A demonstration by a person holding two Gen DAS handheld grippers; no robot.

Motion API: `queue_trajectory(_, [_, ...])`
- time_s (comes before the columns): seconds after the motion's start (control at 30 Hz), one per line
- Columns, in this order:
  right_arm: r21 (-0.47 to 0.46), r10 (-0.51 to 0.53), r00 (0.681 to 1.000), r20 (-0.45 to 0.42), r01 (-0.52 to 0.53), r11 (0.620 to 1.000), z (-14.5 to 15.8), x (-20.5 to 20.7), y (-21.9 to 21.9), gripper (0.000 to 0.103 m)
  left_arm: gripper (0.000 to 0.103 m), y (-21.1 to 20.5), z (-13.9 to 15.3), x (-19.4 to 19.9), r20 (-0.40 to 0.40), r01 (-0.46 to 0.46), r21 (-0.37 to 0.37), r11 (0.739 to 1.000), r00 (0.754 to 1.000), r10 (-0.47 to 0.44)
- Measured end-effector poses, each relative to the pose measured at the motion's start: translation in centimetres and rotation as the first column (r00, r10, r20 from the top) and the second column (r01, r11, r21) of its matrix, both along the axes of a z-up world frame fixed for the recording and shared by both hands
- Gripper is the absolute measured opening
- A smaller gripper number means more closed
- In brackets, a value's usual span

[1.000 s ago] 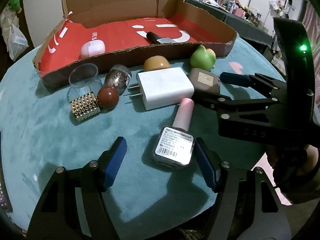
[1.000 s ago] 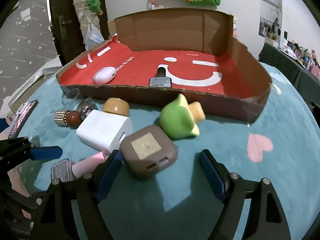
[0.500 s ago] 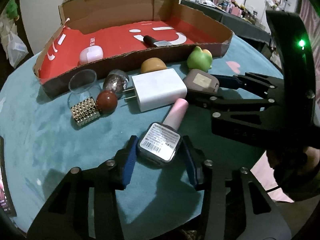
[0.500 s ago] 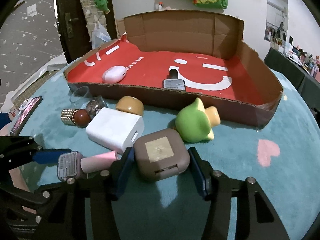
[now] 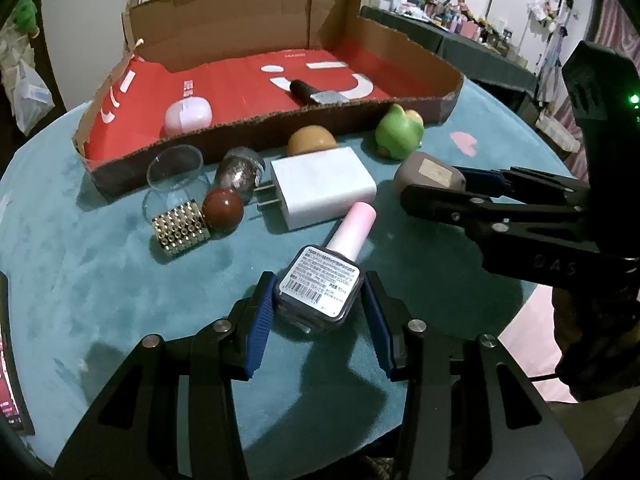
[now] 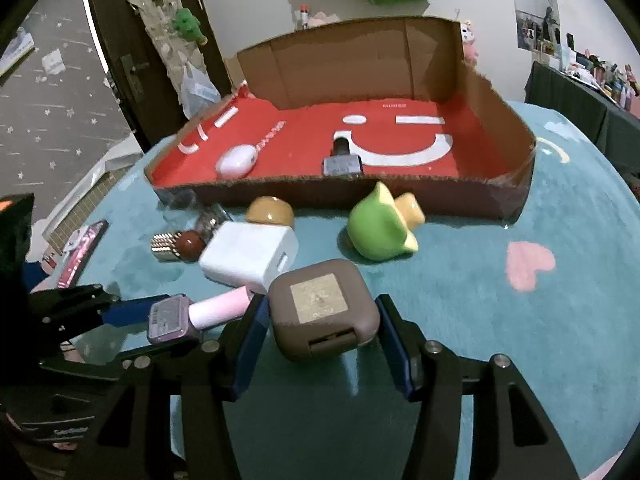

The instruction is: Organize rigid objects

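Note:
My left gripper (image 5: 318, 300) is shut on a nail polish bottle (image 5: 320, 284) with a pink cap, its blue pads pressing the glass base from both sides; the cap points away towards the white charger (image 5: 324, 188). My right gripper (image 6: 322, 320) is shut on a brown square case (image 6: 316, 298), one pad on each side. Both sit low over the teal tablecloth (image 6: 500, 320), the two grippers side by side. Behind them stands an open cardboard box (image 6: 400, 192) with a red floor; a pale oval case (image 6: 236, 160) and a dark bottle (image 6: 342, 162) lie in it.
In front of the box wall are a green frog figure (image 6: 378, 228), an orange-brown dome (image 5: 312, 140), a clear glass cup (image 5: 176, 172), a silvery bottle (image 5: 240, 172), a red-brown ball (image 5: 223, 212) and a gold studded cylinder (image 5: 180, 228). A phone (image 6: 80, 252) lies at the left.
Both grippers went from wide open to shut: the left on the nail polish bottle, the right on the brown case. Neither hand has shifted much.

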State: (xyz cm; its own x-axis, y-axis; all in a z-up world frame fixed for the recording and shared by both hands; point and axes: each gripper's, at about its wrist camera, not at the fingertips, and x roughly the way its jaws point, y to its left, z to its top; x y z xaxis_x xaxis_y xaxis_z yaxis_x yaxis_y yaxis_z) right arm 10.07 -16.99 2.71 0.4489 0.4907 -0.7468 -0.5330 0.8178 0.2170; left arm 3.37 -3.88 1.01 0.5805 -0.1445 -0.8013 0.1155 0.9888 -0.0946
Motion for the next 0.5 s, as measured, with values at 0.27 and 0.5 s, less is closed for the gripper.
queue_trajectory(0.27, [0.034, 0.024, 0.999, 0.045, -0.025, 0.999, 2.3, -1.0, 0.6, 0.057, 0.041, 1.0, 1.4, -0.5, 0.036, -0.014, -0.033, 0.999, 0.999, 0.015])
queue_trajectory(0.5, [0.058, 0.021, 0.999, 0.042, -0.024, 0.998, 2.8, -0.8, 0.5, 0.057, 0.041, 1.9, 2.8, -0.7, 0.072, -0.032, -0.050, 0.998, 0.997, 0.035])
